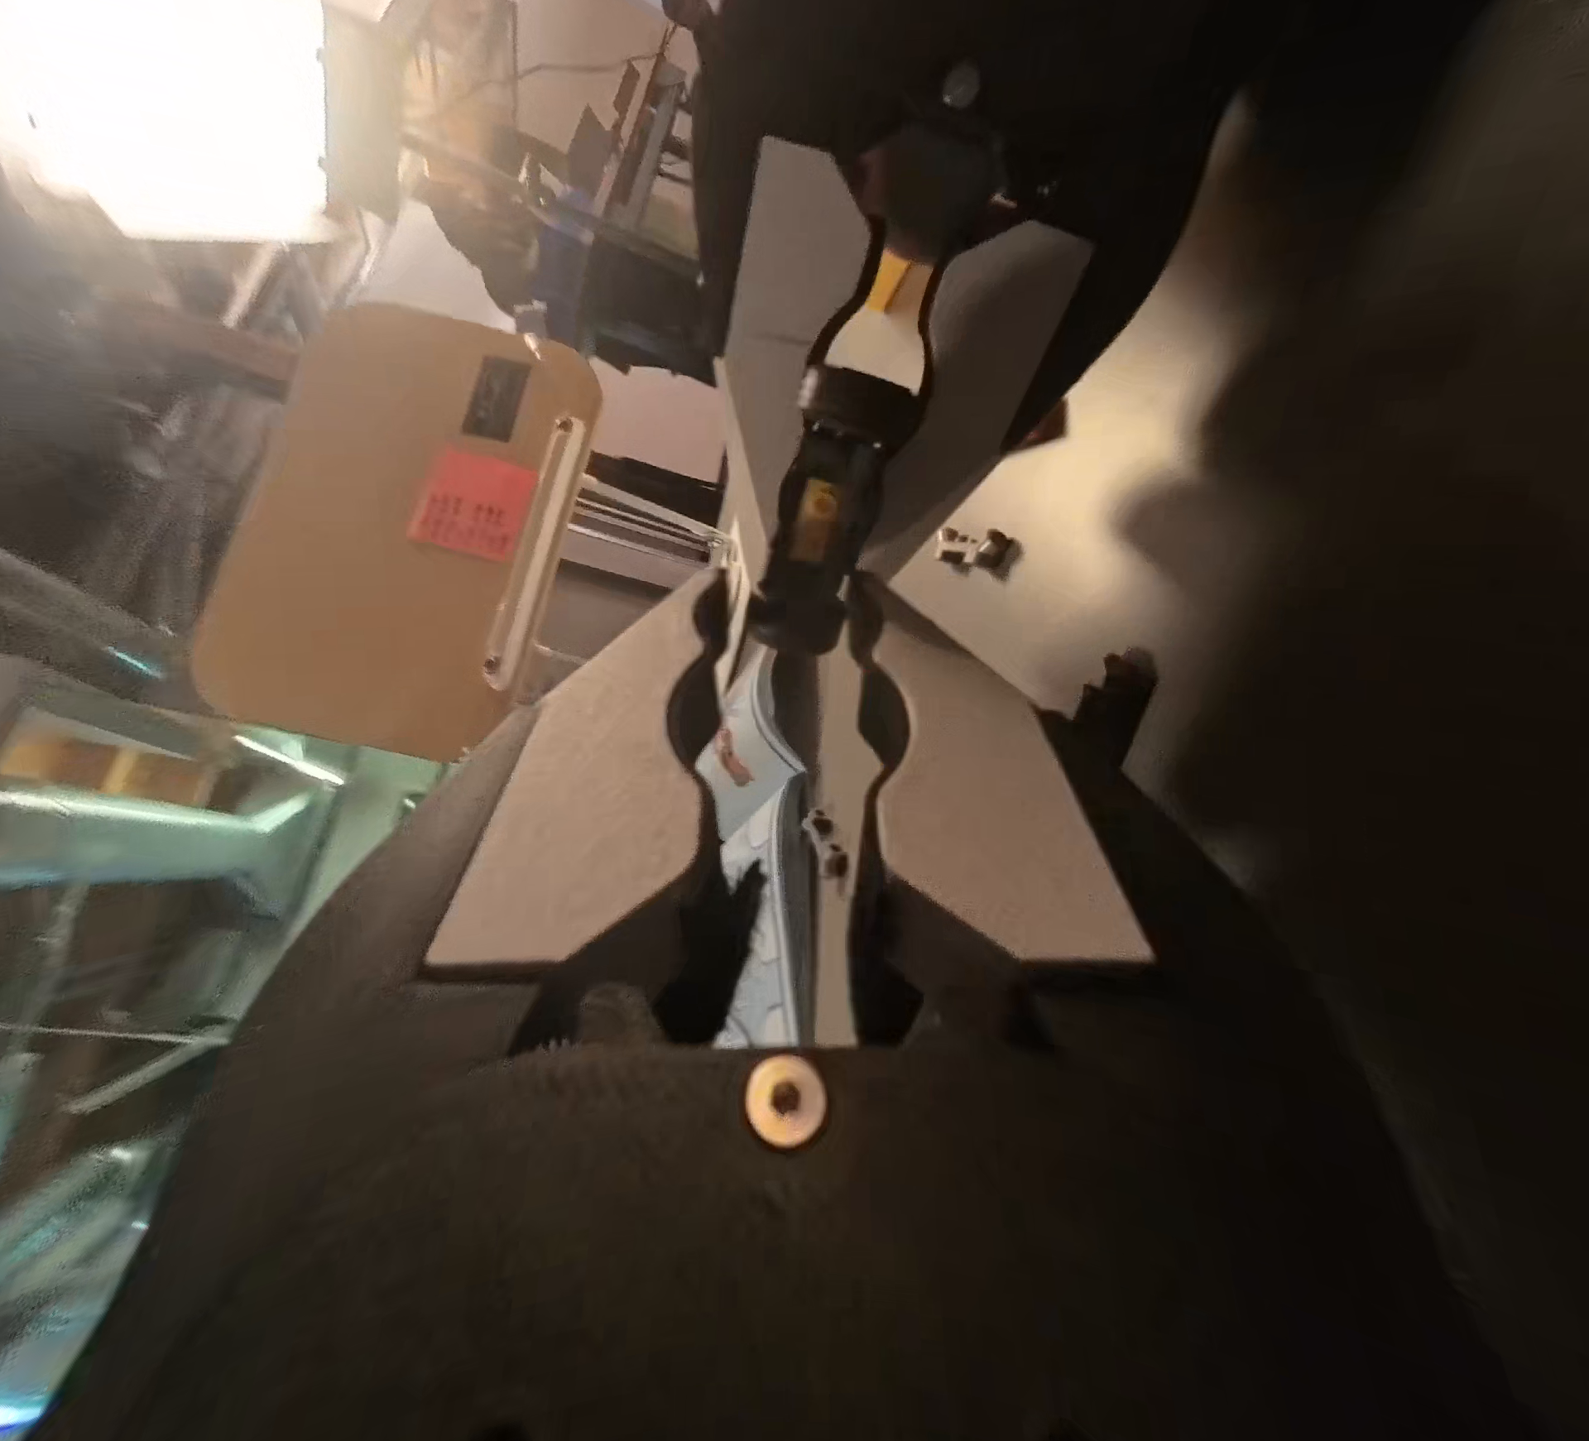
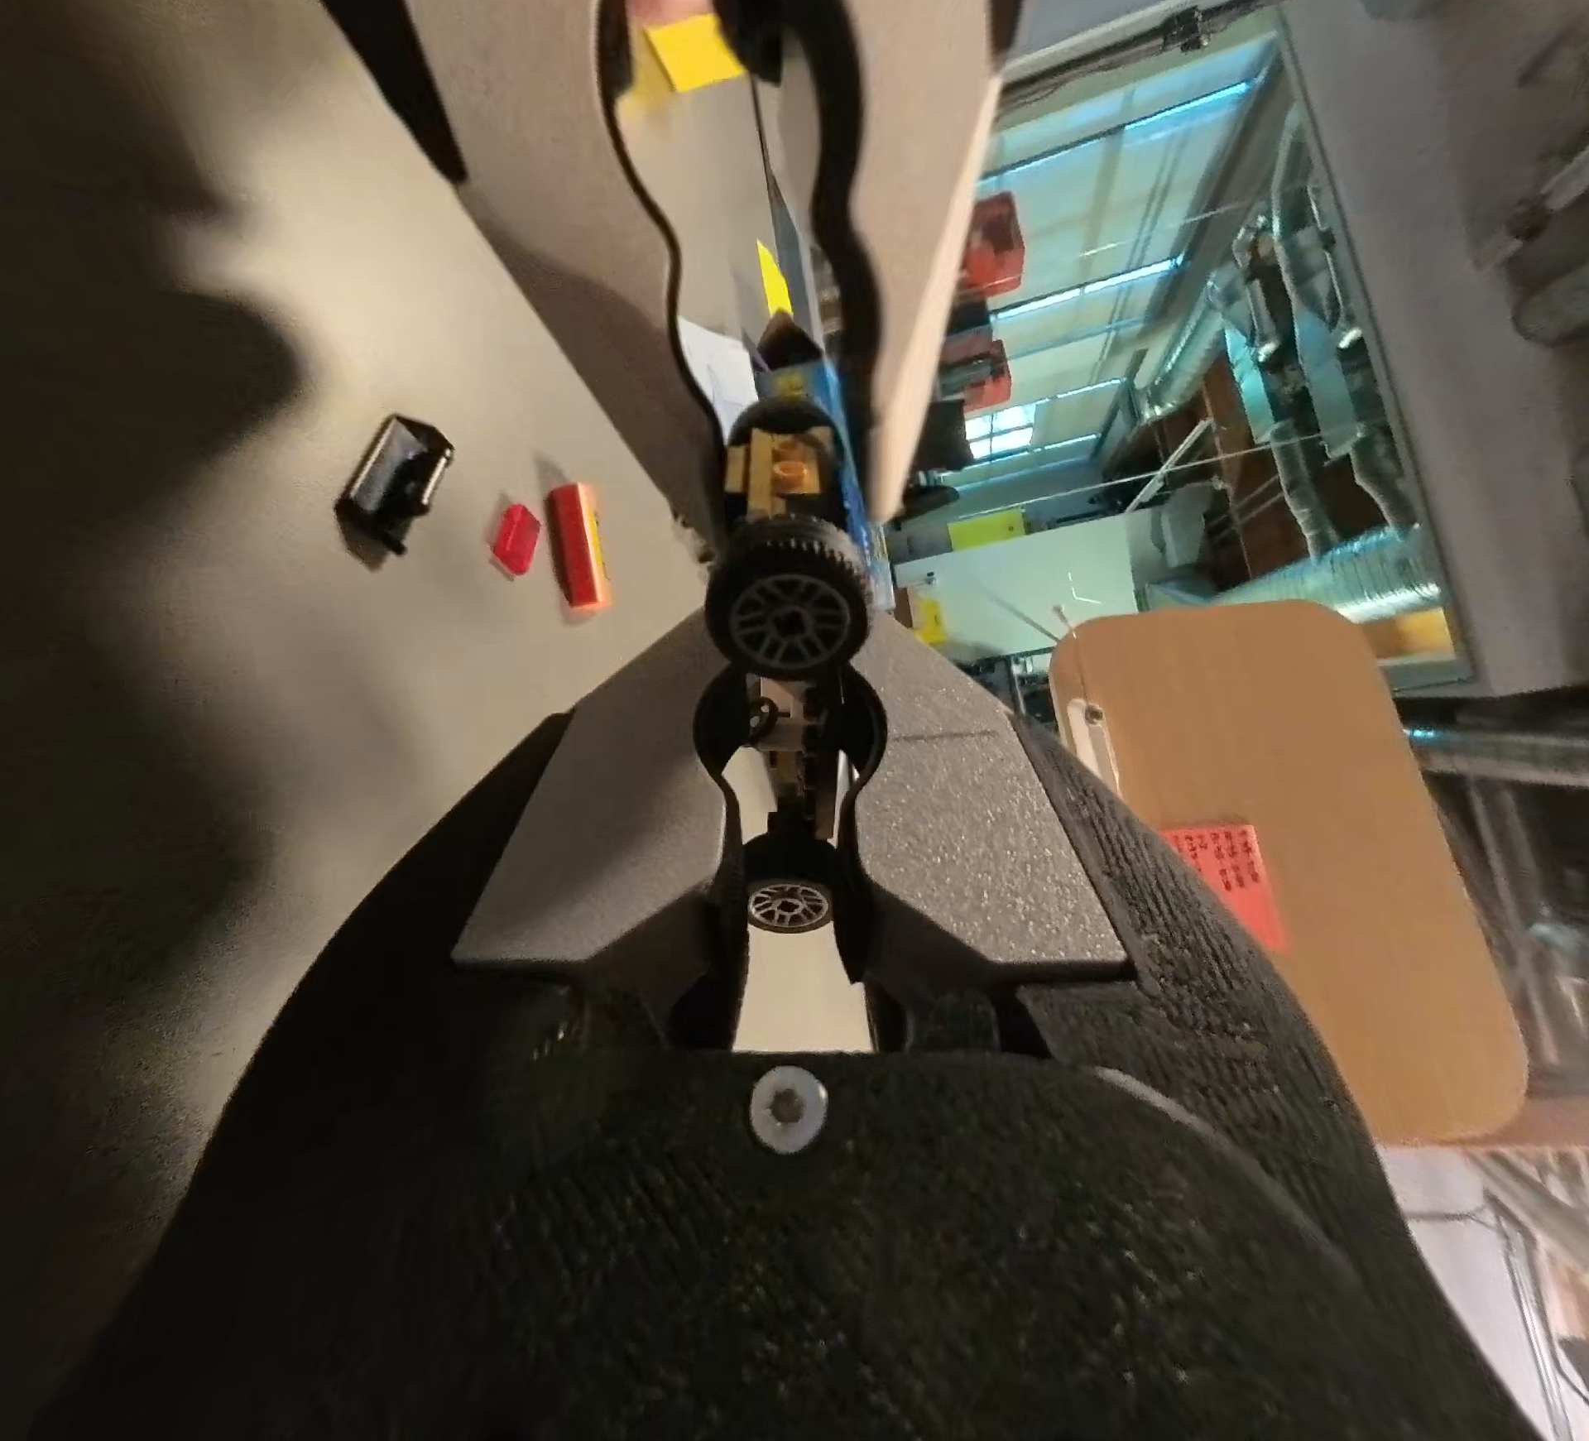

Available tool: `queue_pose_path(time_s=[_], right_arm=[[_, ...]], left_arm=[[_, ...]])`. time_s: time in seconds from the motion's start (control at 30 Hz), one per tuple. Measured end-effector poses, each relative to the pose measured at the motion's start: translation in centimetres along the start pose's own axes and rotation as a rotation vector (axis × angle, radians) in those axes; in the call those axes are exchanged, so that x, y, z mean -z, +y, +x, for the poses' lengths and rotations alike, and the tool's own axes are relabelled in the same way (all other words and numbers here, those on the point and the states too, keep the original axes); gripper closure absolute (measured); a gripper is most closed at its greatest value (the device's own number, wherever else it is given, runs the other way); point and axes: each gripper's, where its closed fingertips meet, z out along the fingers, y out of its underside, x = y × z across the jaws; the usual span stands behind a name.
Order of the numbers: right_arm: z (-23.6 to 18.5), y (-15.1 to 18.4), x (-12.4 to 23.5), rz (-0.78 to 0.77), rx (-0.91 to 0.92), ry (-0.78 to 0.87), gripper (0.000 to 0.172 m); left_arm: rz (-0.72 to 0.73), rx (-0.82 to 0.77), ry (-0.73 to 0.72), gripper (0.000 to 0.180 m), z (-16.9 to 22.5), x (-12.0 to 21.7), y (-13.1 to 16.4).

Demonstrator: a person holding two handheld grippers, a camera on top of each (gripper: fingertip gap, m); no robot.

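right gripper (image 2: 787, 699): clamped on black brick-built toy car (image 2: 787, 540), wheel just past tips | left gripper (image 1: 795, 609): narrow, tips closed on car's far end | car: held in air between both, above grey table (image 2: 215, 669) | on table: black piece (image 2: 394, 484), red brick (image 2: 580, 544), small red piece (image 2: 514, 535)

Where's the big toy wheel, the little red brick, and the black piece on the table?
Toy wheel (image 2: 787, 613): right wrist view, its grey hub.
Little red brick (image 2: 516, 531): right wrist view, top face.
Black piece (image 2: 394, 481): right wrist view, its middle.
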Motion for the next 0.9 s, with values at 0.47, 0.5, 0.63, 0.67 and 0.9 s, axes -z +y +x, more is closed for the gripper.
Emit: queue_pose_path(time_s=[0.47,0.5,0.63,0.67,0.9], right_arm=[[1.0,-2.0,1.5,0.107,-0.385,-0.129,0.160],[1.1,-2.2,1.7,0.119,-0.412,-0.142,0.160],[1.3,-3.0,2.1,0.173,-0.494,-0.180,0.161],[1.3,-3.1,2.2,0.180,-0.501,-0.191,0.161],[7.4,0.6,5.7,0.232,-0.669,-0.021,0.159]], left_arm=[[0.029,0.133,0.002,0.159,-1.9,0.9,-0.4],[0.043,0.162,0.009,0.159,-2.1,1.0,-0.6],[0.109,0.294,0.057,0.158,-2.3,1.4,-1.3],[0.125,0.325,0.074,0.158,-2.3,1.5,-1.5],[-0.053,0.644,0.221,0.160,-2.0,2.2,4.0]])
